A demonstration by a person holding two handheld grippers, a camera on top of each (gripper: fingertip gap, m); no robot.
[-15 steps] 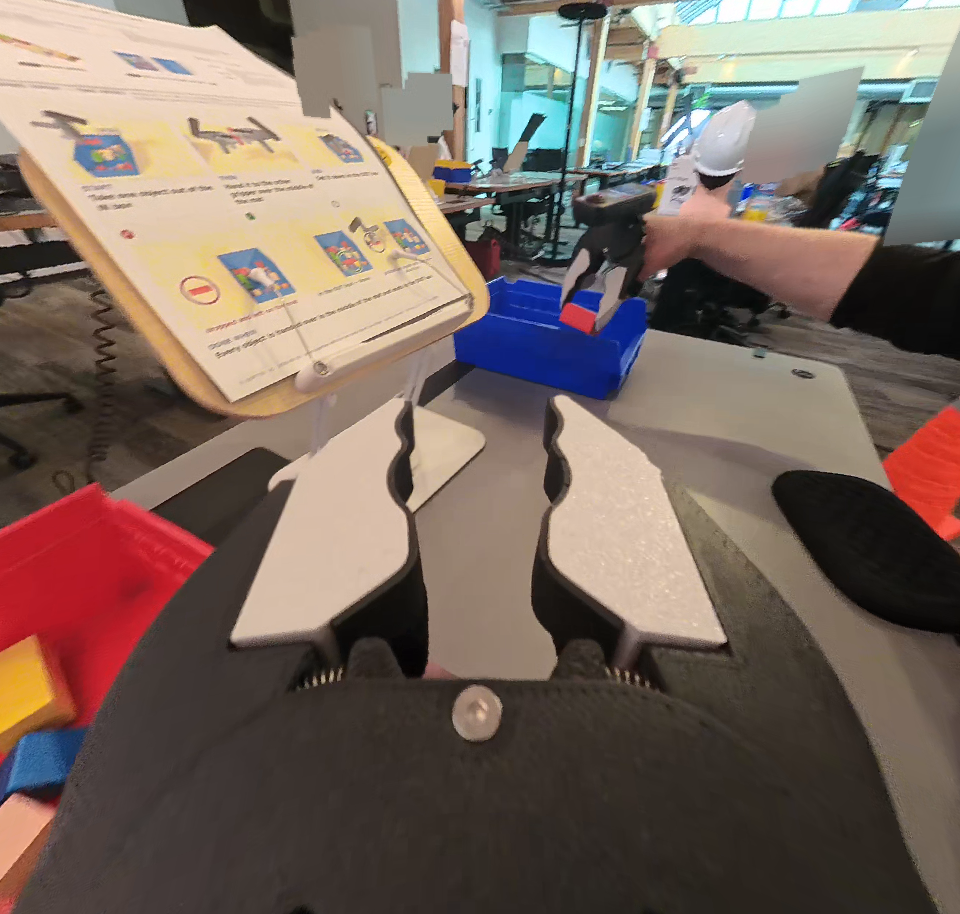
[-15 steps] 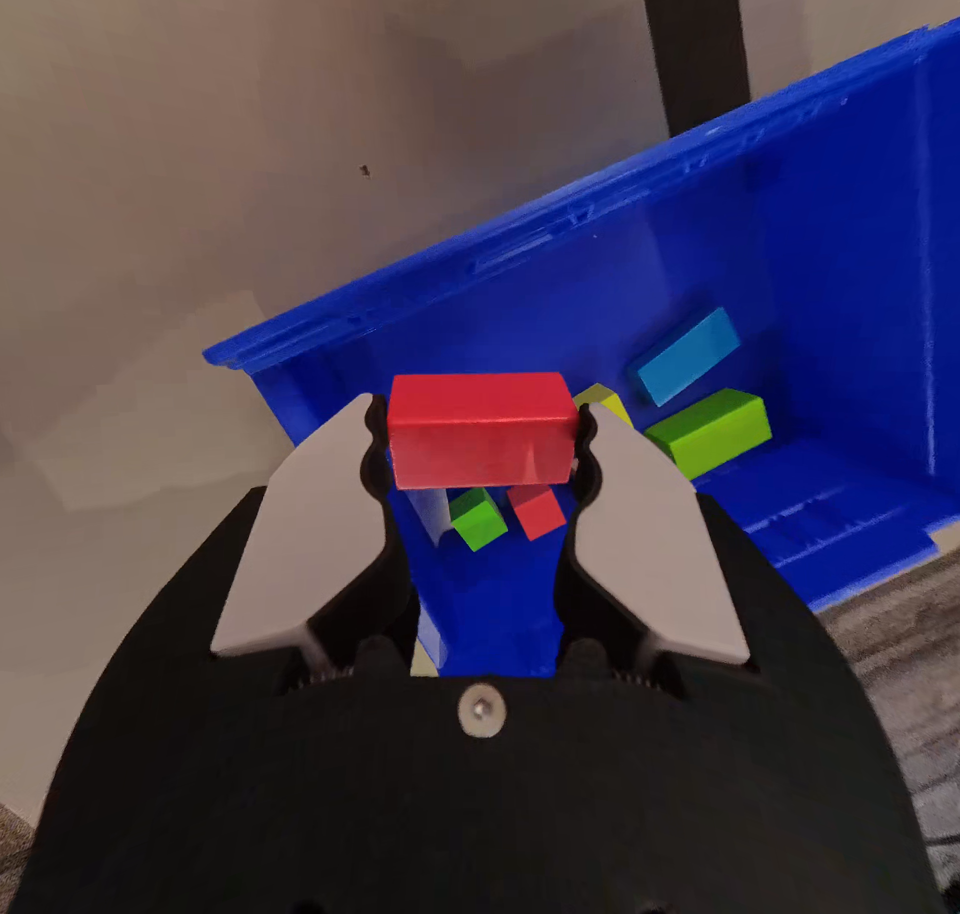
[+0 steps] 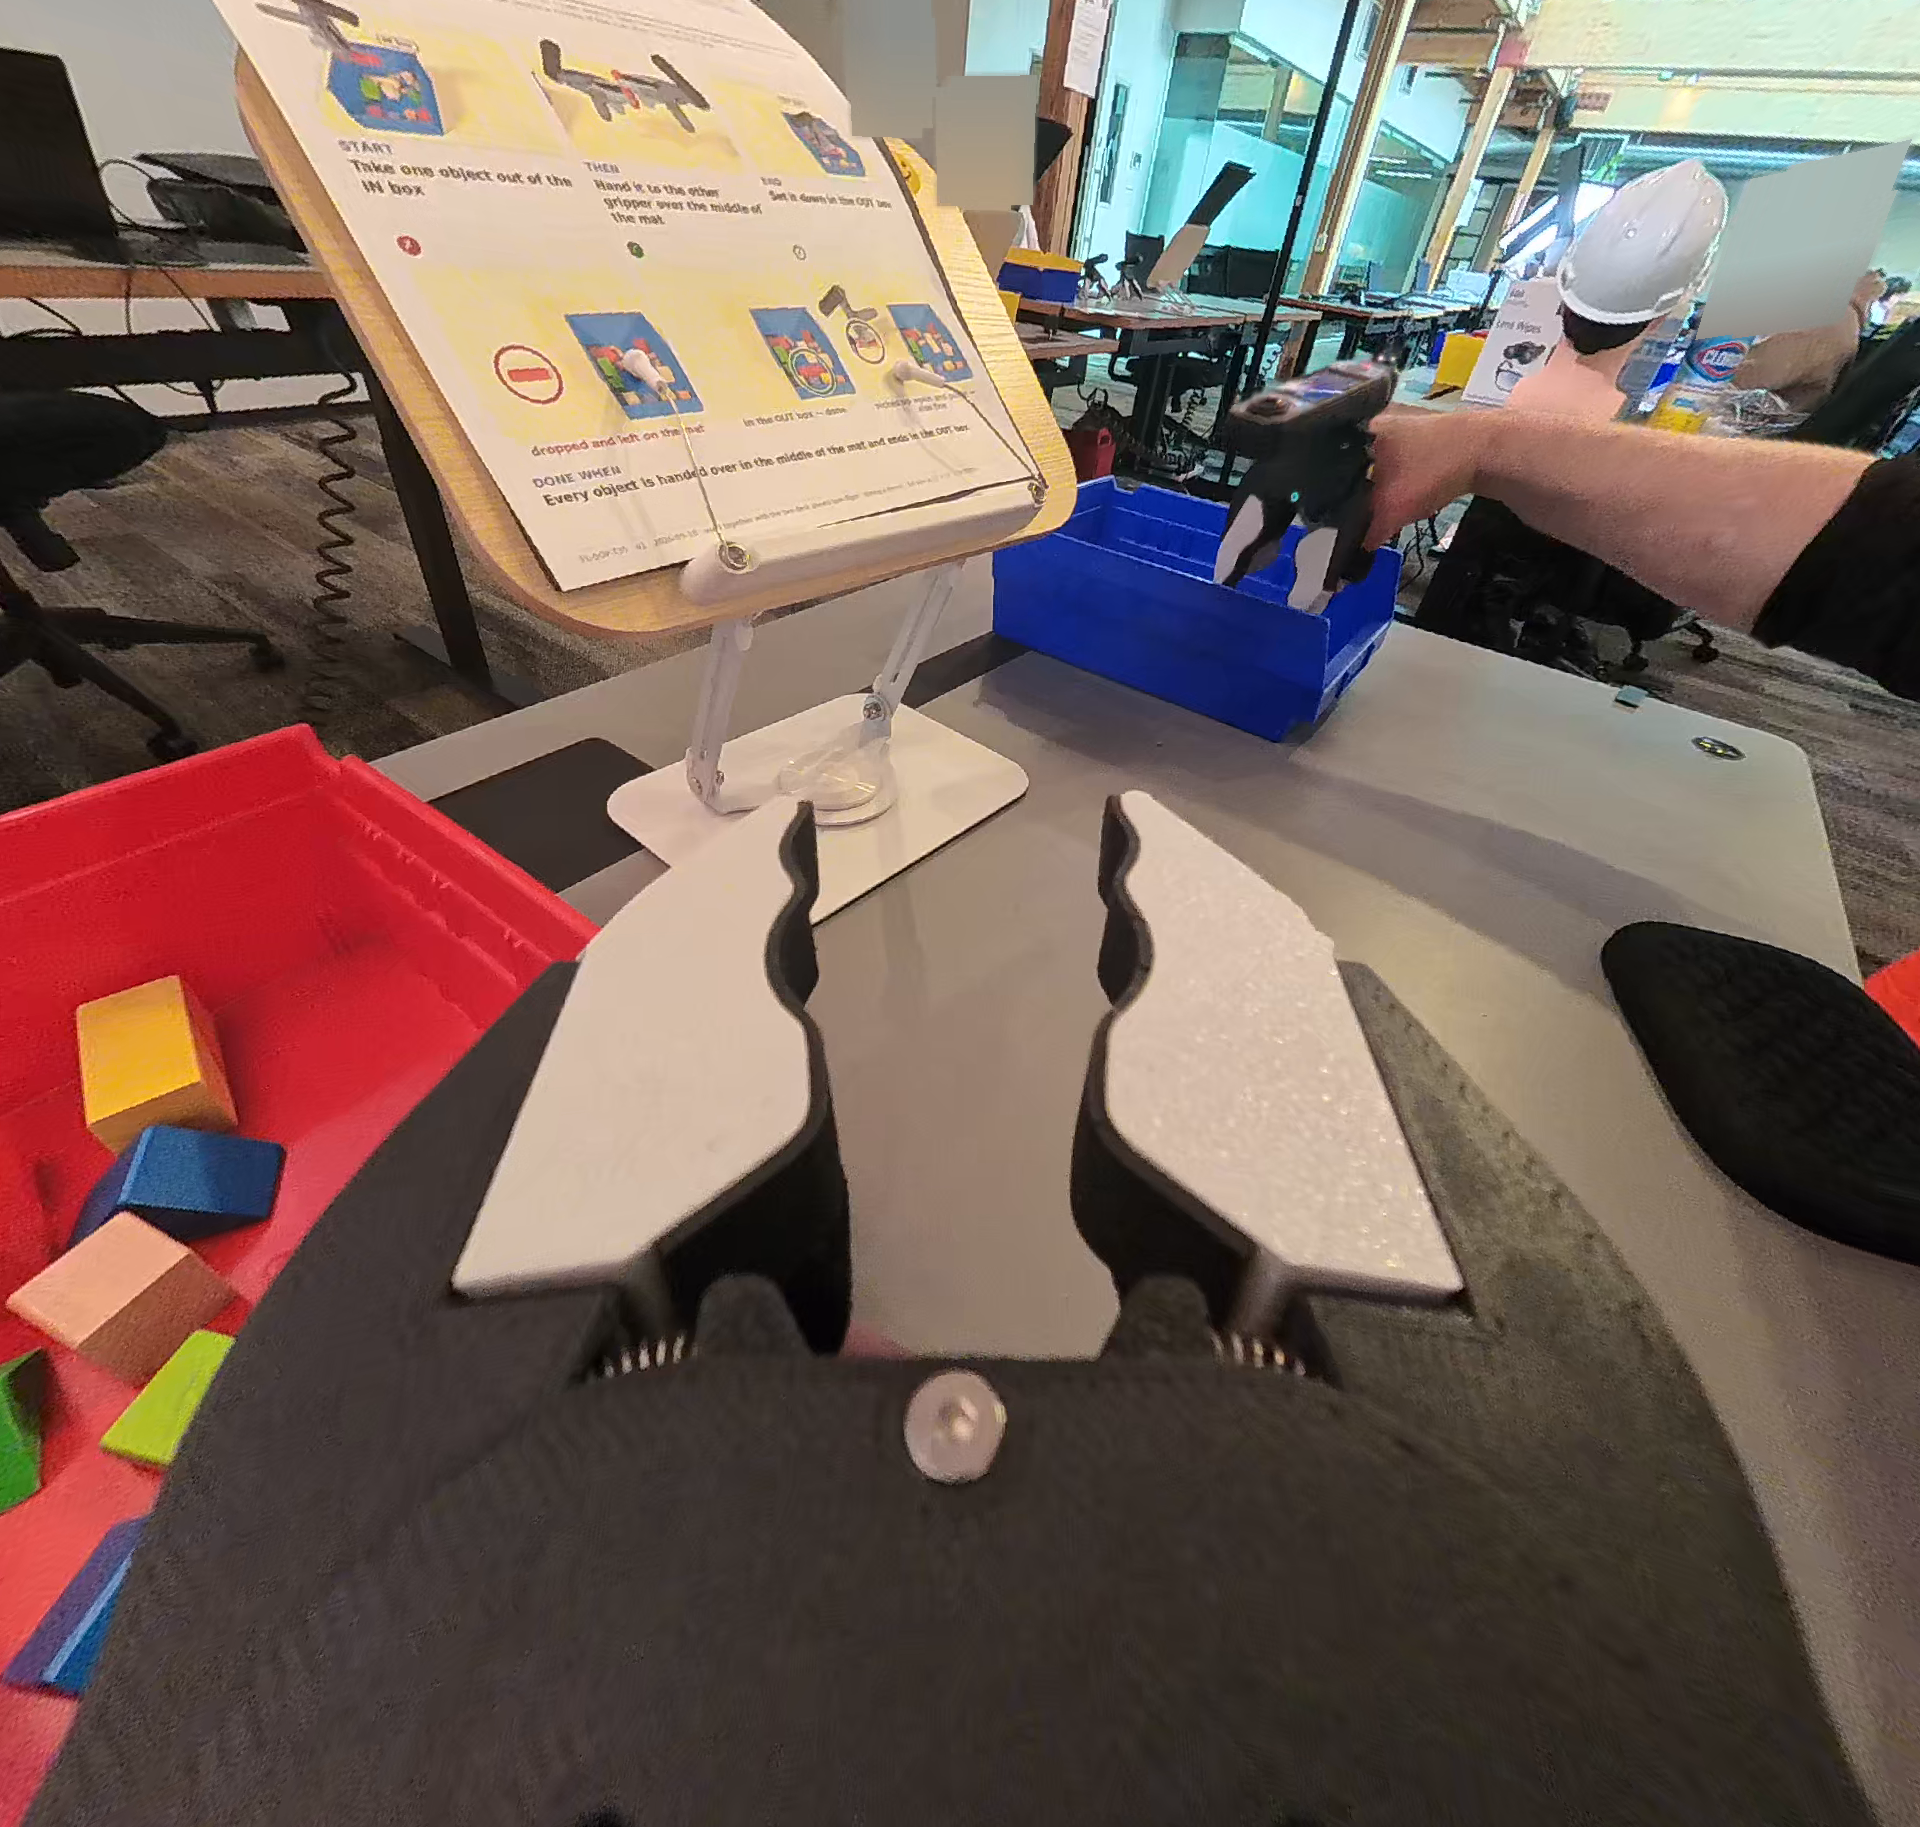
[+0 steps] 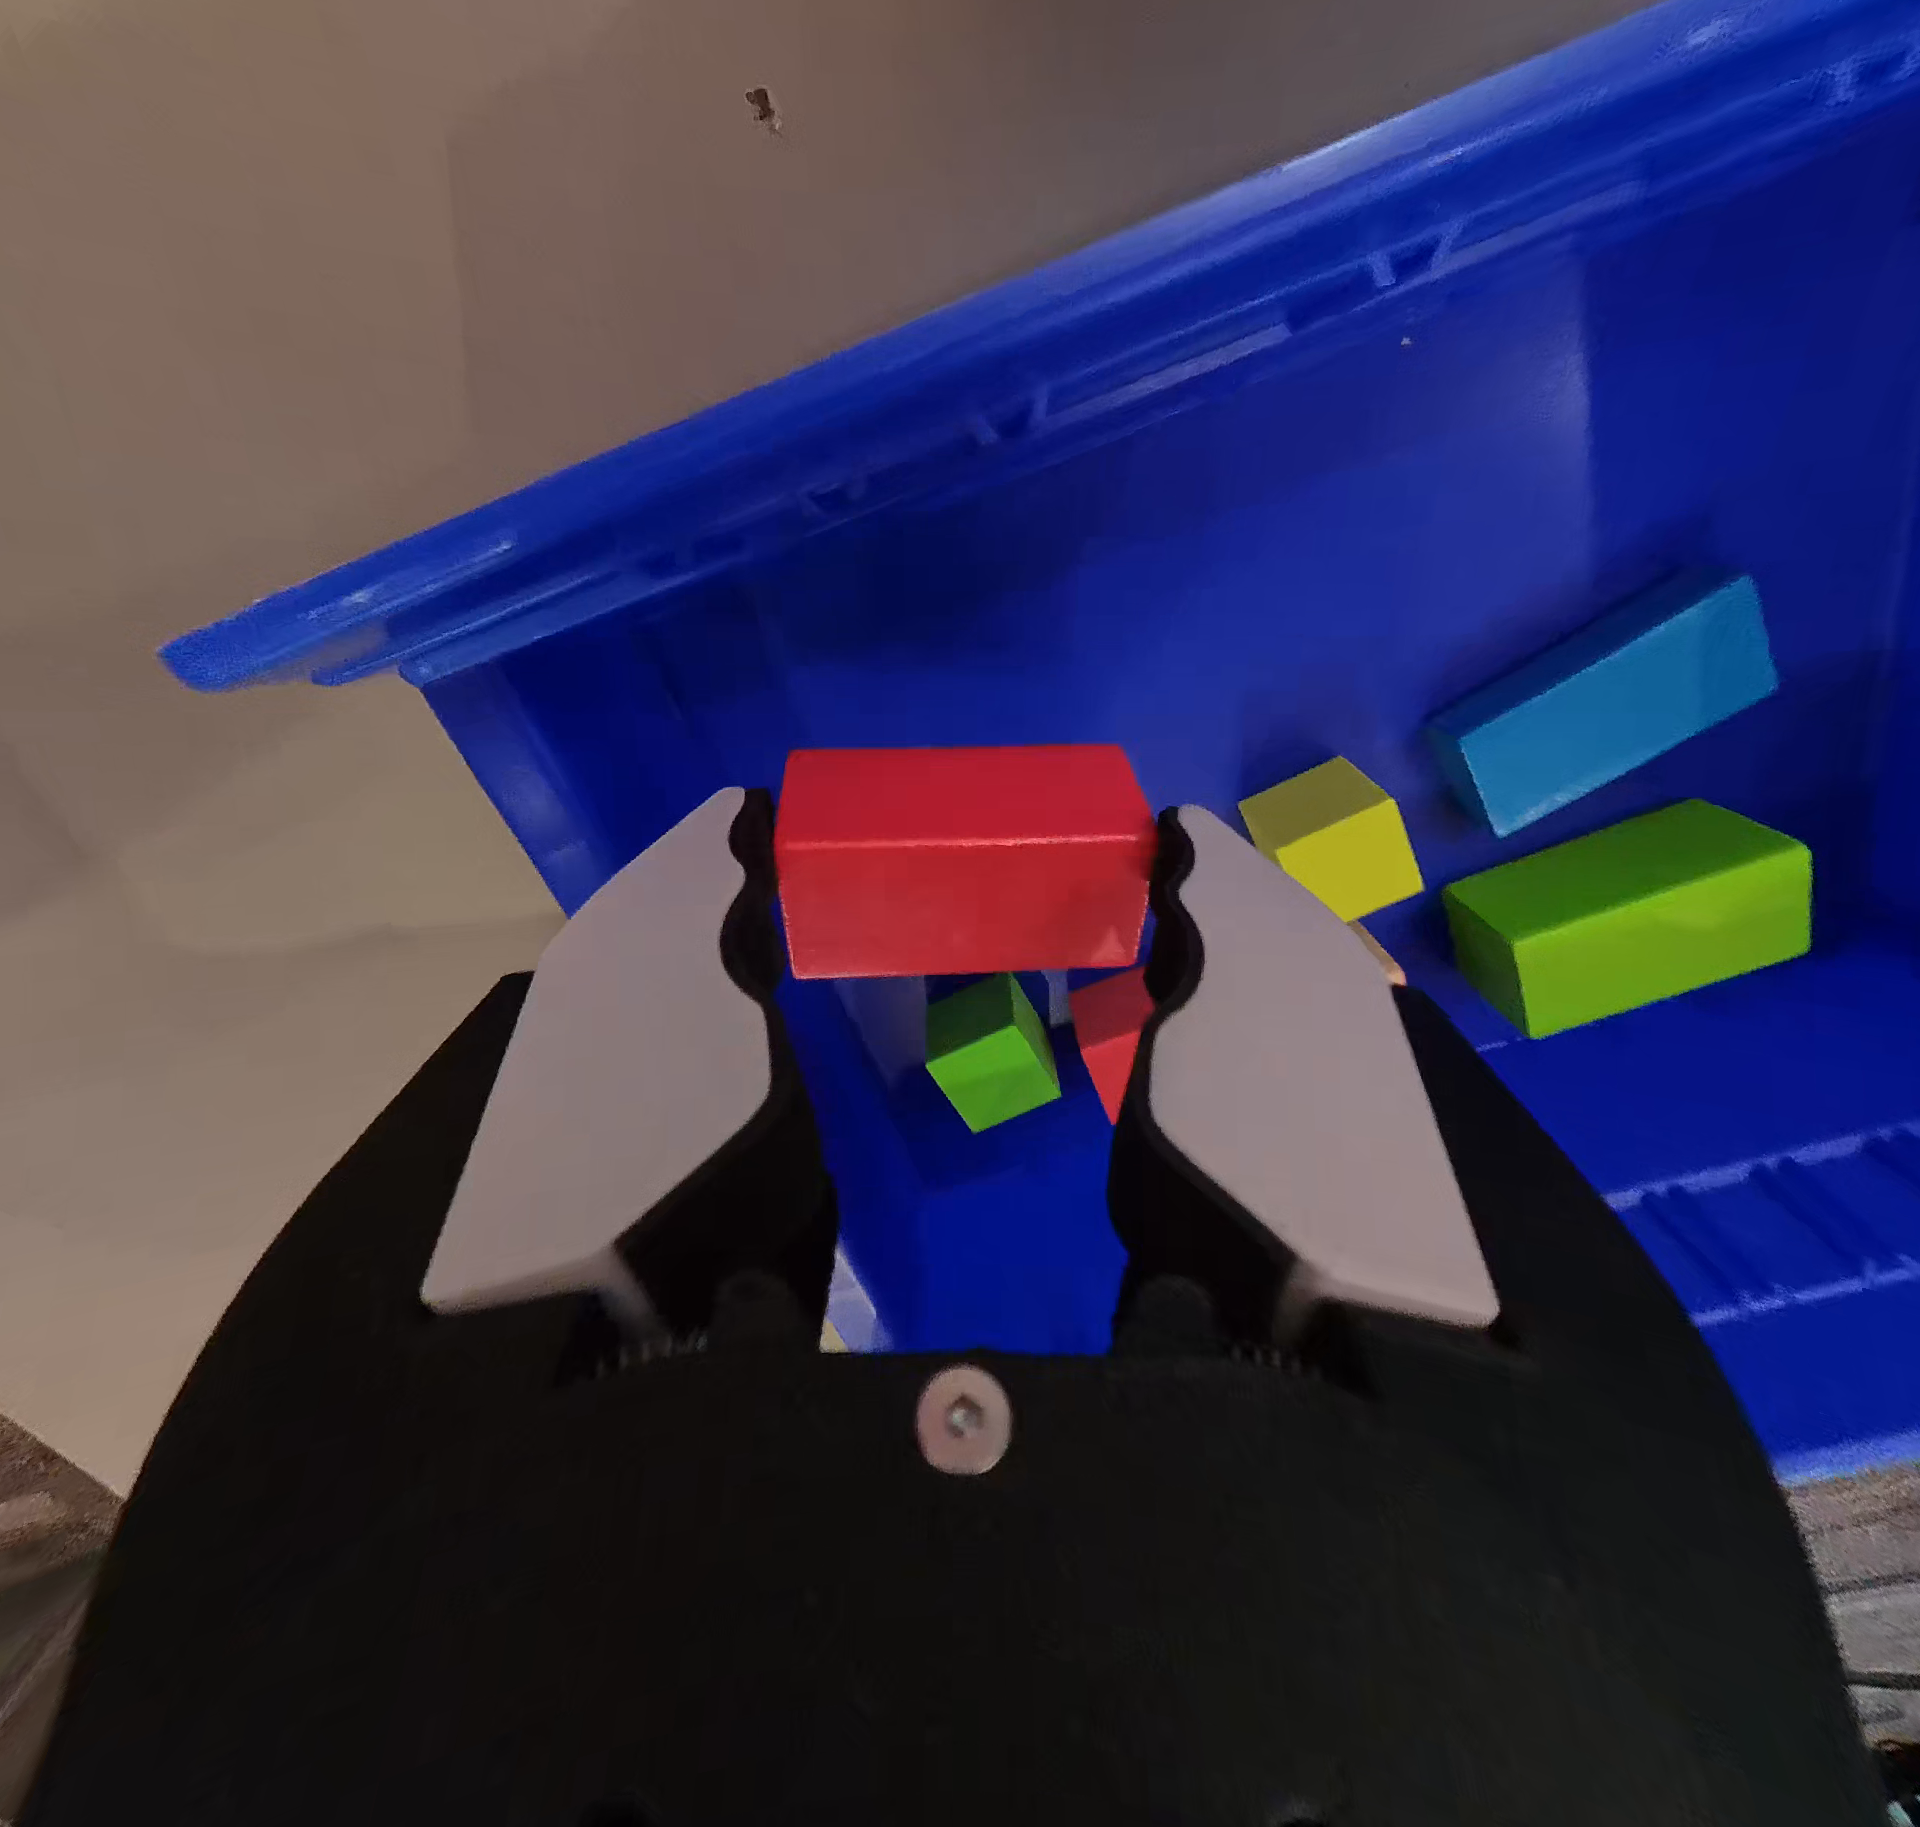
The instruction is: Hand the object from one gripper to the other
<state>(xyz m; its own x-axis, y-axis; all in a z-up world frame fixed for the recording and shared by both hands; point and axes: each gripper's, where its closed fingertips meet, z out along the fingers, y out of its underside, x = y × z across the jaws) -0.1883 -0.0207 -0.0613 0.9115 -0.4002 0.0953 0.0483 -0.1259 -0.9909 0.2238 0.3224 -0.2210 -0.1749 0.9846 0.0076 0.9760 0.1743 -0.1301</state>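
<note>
Red is the colour to watch: a red wooden block [image 4: 961,858], shaped like a short brick, sits between the two fingers of the right gripper [image 4: 961,884]. The black wavy pads [image 4: 750,884] press on both short ends of the block, so it is held tight. The block hangs over the inside of the blue plastic bin [image 4: 1143,447], above a small green block [image 4: 992,1050] and another small red block [image 4: 1112,1039] on the bin floor. A yellow block [image 4: 1335,837], a long light blue block [image 4: 1605,702] and a big green block [image 4: 1631,915] lie farther to the side.

The left gripper [image 3: 956,904] waits over the grey table [image 3: 1455,842], well apart from the blue bin. Its fingers [image 3: 665,1029] stand apart and nothing is between them. Beside it is a red plastic bin [image 3: 260,894] with more blocks inside. A white stand holding a wooden board with a picture sheet [image 3: 665,271] is behind it.

The job right now looks like lifting the red block clear of the blue bin and carrying it toward the middle of the table. To do this well, I think the right gripper should keep squeezing and go up first, so the block does not bump the bin wall. The block is held only by its ends, so a slow, steady move is safest. The left gripper should keep its fingers wide and grab the long sides, which are free. The right one should let go only after the left one is squeezing.
</note>
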